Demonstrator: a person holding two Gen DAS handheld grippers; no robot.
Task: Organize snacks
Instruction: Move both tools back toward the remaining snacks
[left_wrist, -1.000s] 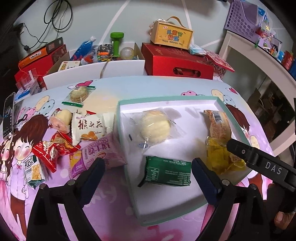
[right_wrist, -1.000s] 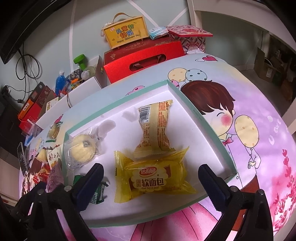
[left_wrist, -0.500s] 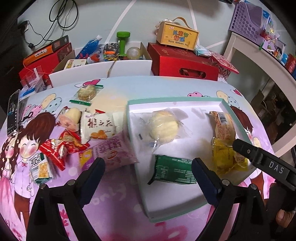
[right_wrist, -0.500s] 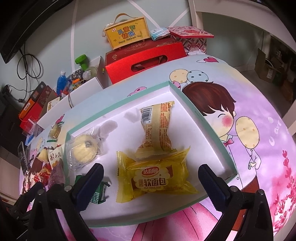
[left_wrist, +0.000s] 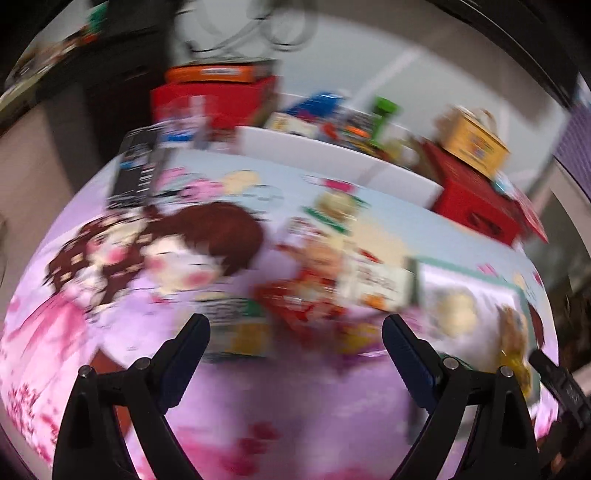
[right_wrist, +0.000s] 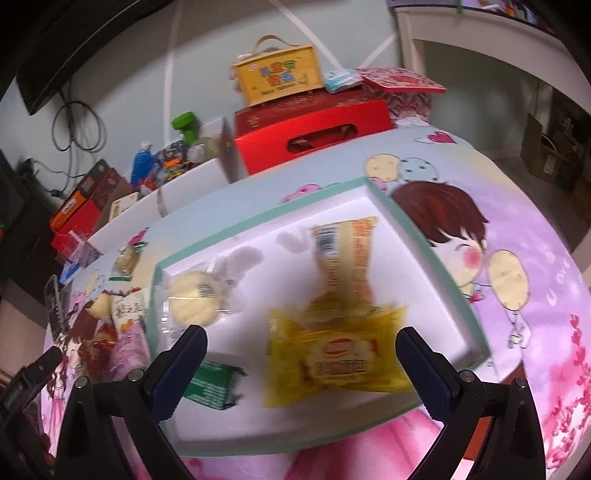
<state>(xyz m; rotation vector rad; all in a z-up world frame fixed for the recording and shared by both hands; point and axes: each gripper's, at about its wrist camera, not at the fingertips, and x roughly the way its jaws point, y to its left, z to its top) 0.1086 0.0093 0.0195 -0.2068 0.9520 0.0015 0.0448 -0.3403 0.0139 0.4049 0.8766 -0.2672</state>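
A white tray with a teal rim (right_wrist: 448, 273) lies on the cartoon tablecloth. It holds a yellow soft-bread pack (right_wrist: 334, 360), an orange wrapped snack (right_wrist: 343, 254), a round pale bun (right_wrist: 194, 302) and a green packet (right_wrist: 212, 382). My right gripper (right_wrist: 301, 350) is open and empty above the tray's near side. My left gripper (left_wrist: 295, 339) is open and empty over loose snacks left of the tray: a yellow-green pack (left_wrist: 243, 328), red packets (left_wrist: 303, 302) and a white pack (left_wrist: 376, 284). The left wrist view is motion-blurred.
A red gift box (right_wrist: 314, 133) with a yellow box (right_wrist: 277, 74) on top stands at the table's far edge. White cartons (right_wrist: 177, 184) with bottles and a green dumbbell (right_wrist: 186, 125) sit beside it. A dark phone (left_wrist: 136, 166) lies at the far left.
My left gripper has swung left, away from the tray and over the loose snacks. My right gripper has moved slightly. Both stay open and empty.
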